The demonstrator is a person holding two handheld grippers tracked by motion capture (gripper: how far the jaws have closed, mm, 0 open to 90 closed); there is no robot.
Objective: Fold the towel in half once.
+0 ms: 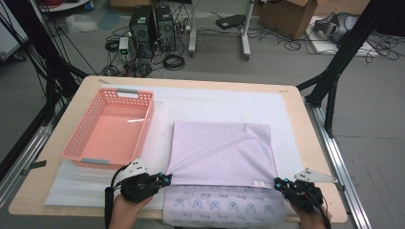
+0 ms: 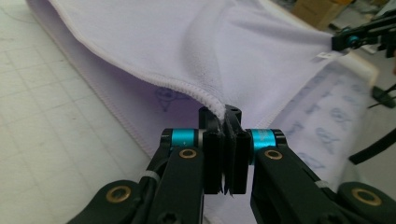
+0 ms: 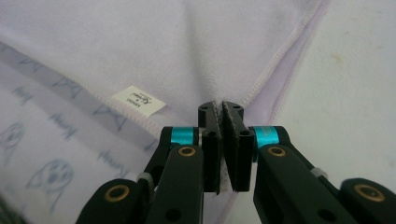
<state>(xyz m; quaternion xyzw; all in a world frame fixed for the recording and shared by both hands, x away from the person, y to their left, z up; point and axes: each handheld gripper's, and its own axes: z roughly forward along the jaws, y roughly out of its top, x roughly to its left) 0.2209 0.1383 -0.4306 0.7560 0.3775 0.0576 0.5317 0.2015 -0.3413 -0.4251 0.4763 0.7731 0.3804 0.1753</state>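
From the high view, the lilac cloth (image 1: 222,152) lies folded on the white mat (image 1: 286,124) in the middle of the table (image 1: 310,143), with its printed under-layer showing at the near edge, and the left gripper (image 1: 165,180) and the right gripper (image 1: 278,182) each sit on one near corner of the top layer. I judge that the step in hand is the taking of these two corners, so the next move asks to lift both together and carry the layer forward to the far edge, with the two hands level so the fold stays straight. The pink basket (image 1: 111,131) stands empty just beside the cloth on the left; the left hand (image 1: 125,210) must keep away from its rim, while in front and on the right the mat is free. In the left gripper view, the jaws are pressed together on the stitched corner of the cloth (image 2: 205,46), which rises a little from the layer below, and the right gripper (image 2: 355,39) is seen far off at the other corner. In the right gripper view, the jaws are also closed tight on the hem of the cloth (image 3: 187,42), close to a small white label (image 3: 138,101); the bare mat (image 3: 355,70) lies just beside this corner.
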